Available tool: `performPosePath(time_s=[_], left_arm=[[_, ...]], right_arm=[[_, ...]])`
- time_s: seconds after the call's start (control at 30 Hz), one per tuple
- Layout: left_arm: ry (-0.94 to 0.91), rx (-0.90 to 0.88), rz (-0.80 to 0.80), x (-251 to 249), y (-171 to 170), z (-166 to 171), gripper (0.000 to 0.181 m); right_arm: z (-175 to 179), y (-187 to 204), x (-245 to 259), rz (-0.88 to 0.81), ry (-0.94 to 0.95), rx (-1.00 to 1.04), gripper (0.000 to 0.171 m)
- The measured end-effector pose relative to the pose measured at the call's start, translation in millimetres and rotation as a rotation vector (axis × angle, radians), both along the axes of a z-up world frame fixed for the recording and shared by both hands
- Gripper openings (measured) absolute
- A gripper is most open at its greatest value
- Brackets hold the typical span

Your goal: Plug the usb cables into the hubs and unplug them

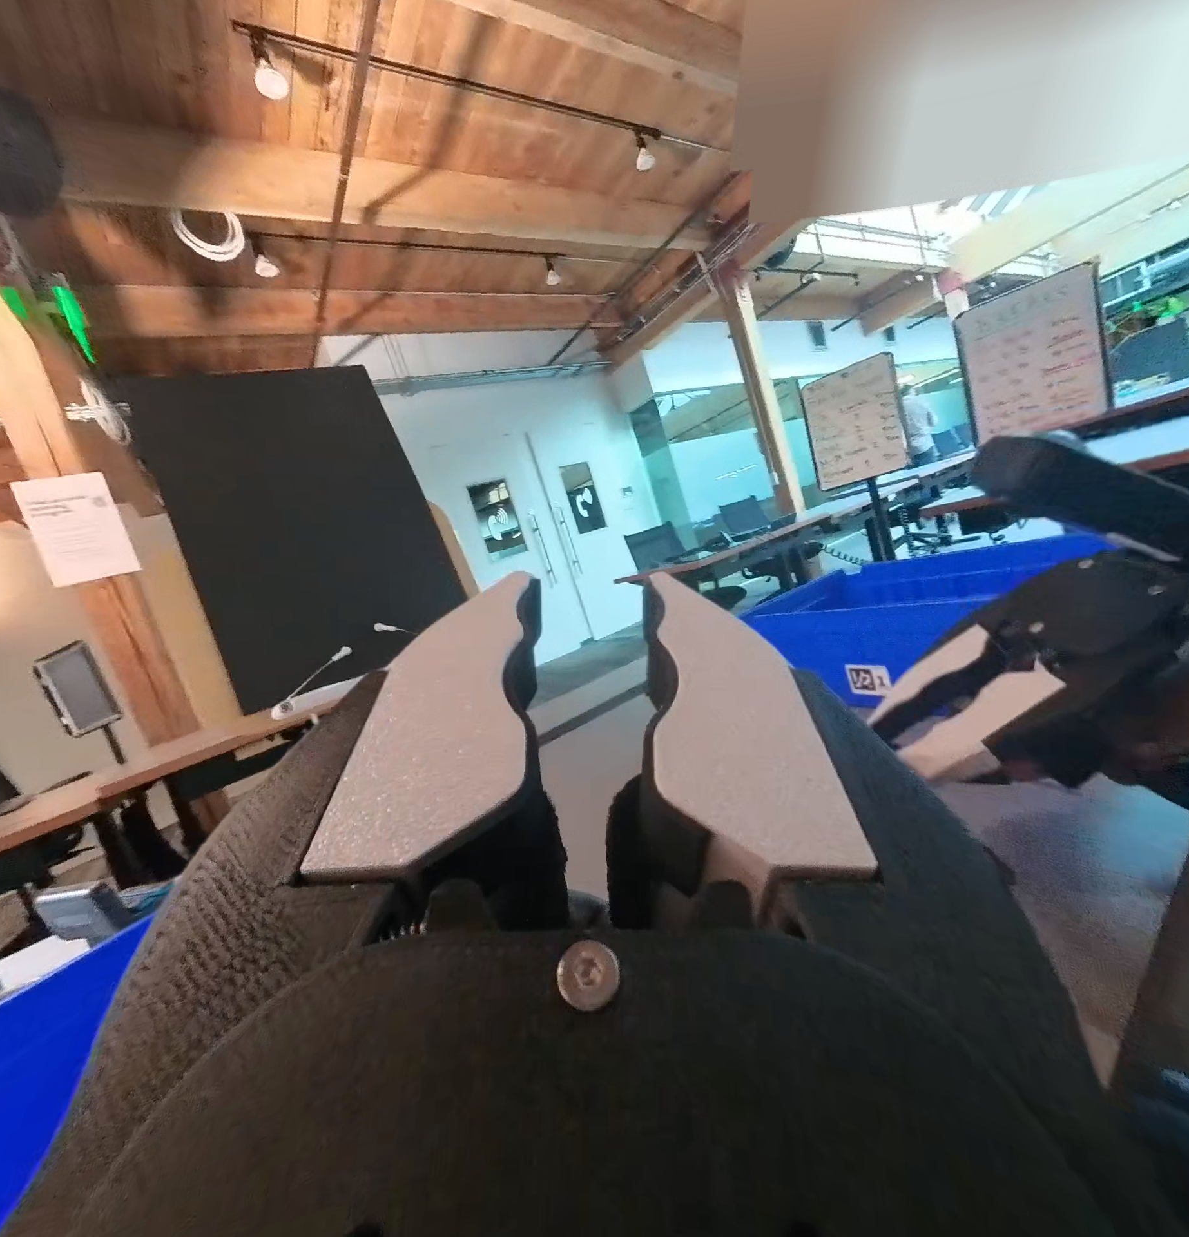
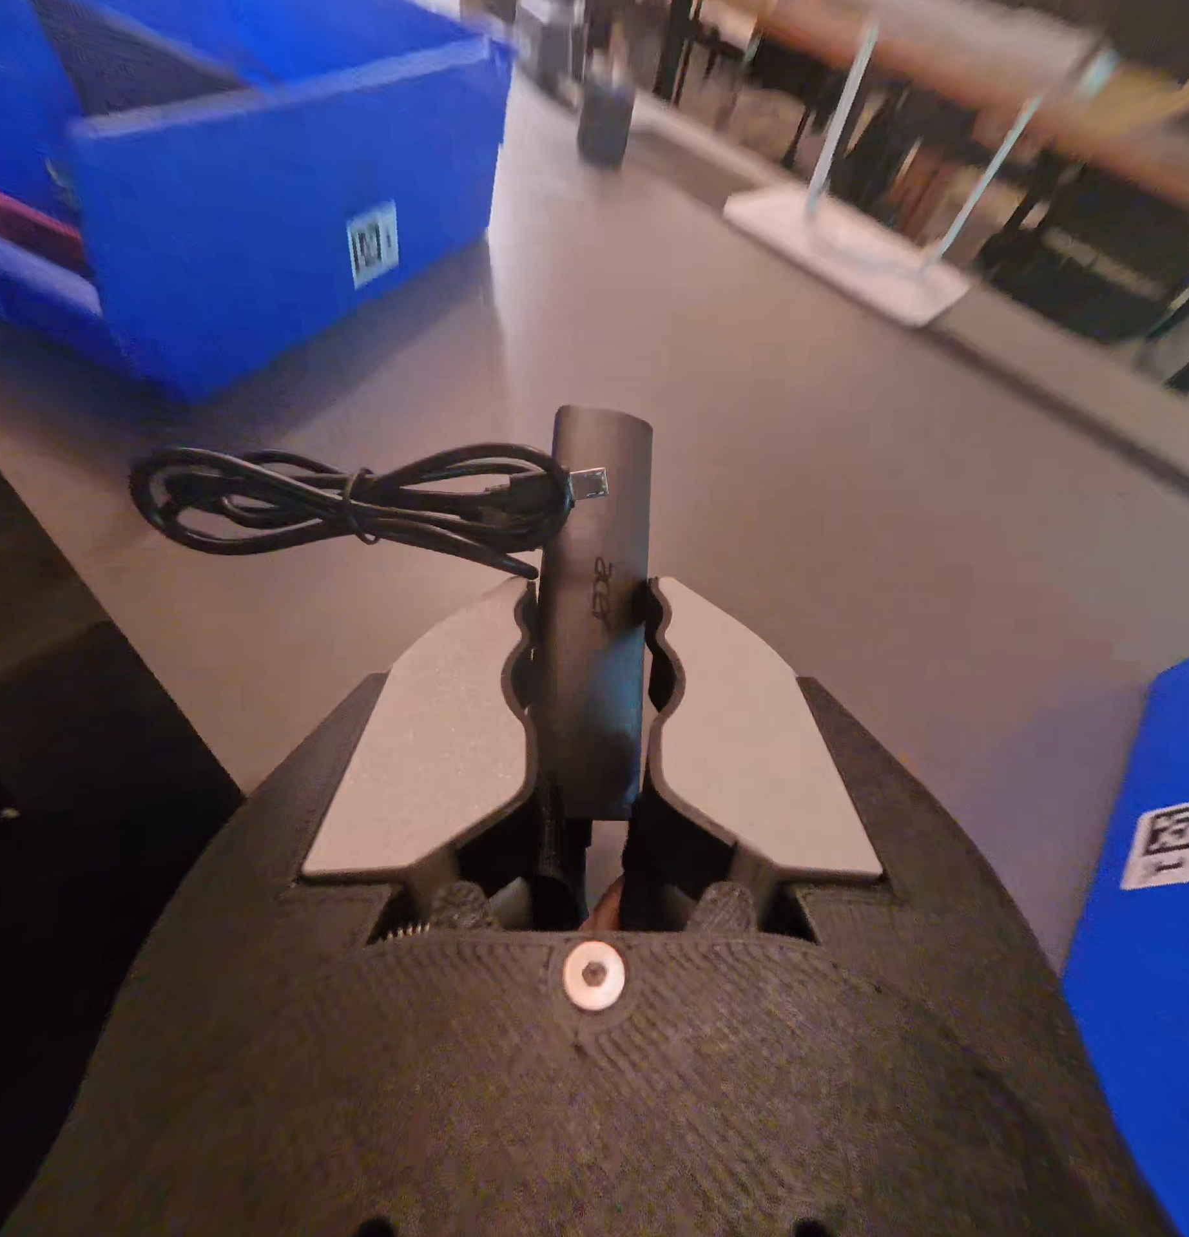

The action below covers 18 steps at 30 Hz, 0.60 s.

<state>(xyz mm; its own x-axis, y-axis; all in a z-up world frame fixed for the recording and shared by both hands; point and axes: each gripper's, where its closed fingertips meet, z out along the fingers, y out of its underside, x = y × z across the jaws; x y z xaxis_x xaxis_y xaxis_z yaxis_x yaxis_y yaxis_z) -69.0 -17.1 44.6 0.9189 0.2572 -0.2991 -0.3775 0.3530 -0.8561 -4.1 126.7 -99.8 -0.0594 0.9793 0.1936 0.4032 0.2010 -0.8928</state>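
In the left wrist view, the left gripper (image 1: 591, 589) is seen raised toward the room with its fingers parted and nothing between them, while the right gripper (image 1: 913, 729) is visible farther off beside a blue bin (image 1: 866, 609). In the right wrist view, the right gripper (image 2: 591, 589) is clamped on a dark grey hub (image 2: 595, 602) held lengthwise above the grey table (image 2: 812, 502), and a bundled black usb cable (image 2: 350, 499) is seen lying on the table just left of the hub's far end.
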Motion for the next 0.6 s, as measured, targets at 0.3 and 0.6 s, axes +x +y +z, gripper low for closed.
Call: performPosePath(time_s=[0.3, 0.6], left_arm=[[-0.027, 0.001, 0.022, -9, -5, 4, 0.027], [0.163, -0.296, -0.138, 49, 29, -45, 0.027]], right_arm=[[-33, -8, -3, 0.041, -0.156, -0.041, 0.03], [-58, -16, -2, 0.067, -0.27, -0.015, 0.03]])
